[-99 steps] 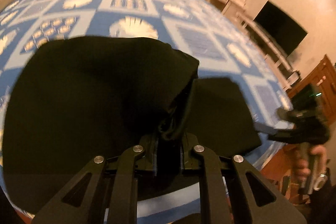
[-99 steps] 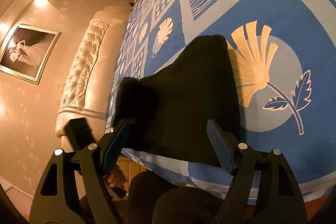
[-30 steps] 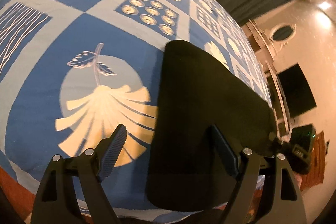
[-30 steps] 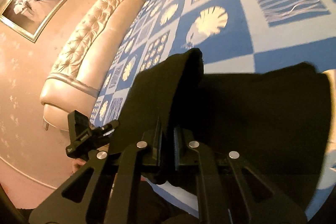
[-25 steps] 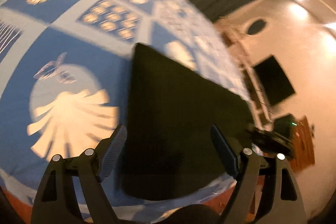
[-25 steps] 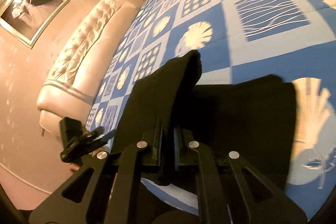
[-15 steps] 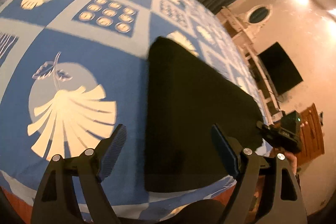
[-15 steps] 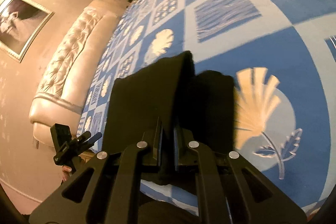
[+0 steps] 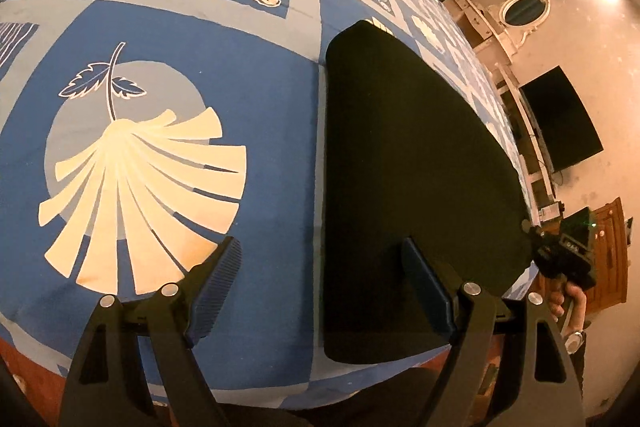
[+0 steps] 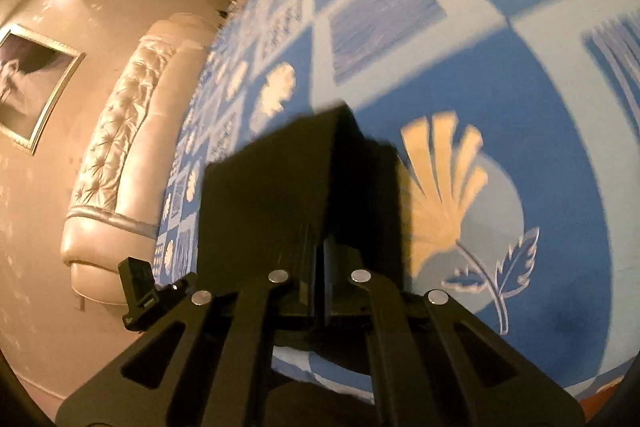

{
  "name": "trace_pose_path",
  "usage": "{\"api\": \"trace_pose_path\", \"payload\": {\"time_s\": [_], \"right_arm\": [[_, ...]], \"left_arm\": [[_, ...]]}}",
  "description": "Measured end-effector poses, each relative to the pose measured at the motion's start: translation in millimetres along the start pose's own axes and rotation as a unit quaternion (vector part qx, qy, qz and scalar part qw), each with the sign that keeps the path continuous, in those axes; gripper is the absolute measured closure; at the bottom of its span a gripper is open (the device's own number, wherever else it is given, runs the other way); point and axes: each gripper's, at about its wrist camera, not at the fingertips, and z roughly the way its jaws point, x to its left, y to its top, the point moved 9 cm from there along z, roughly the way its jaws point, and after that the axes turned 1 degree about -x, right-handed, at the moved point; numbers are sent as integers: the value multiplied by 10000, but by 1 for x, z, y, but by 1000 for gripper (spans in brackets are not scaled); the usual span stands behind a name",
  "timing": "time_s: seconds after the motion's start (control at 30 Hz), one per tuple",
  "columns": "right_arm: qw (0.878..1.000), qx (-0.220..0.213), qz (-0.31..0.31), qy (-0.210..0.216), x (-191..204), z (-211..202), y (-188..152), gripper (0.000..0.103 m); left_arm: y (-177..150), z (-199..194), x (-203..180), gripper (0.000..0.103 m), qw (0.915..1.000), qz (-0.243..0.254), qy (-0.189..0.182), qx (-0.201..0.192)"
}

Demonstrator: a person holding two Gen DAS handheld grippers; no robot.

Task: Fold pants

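Black pants (image 9: 404, 167) laid on blue bedspread (image 9: 248, 75), folded compact. Edge pinched by right gripper (image 10: 320, 259) — final fold judged unfinished. Left gripper (image 9: 320, 287) held spread, empty.

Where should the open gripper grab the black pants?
Probably the near left corner of the black pants, coming in from the bedspread side. That straight edge lies flat and free, just ahead of the open left hand-held gripper. The right hand-held gripper already pinches the far side.
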Motion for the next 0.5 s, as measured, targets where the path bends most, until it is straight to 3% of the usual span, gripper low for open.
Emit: {"api": "trace_pose_path", "payload": {"time_s": [0.03,0.13,0.23,0.5], "right_arm": [[9998,-2,142,108,-1,-2,-3,91],[9980,-168,495,343,-6,-16,-3,55],[9964,-16,605,600,-4,-20,-11,53],[9975,356,325,517,12,-9,-36,52]], "left_arm": [[0,-1,2,22,10000,-44,-25,10],[2,-1,4,22,9997,-208,-104,1],[1,-1,8,22,9992,-355,-178,31],[1,0,6,22,9995,-288,-137,53]]}}
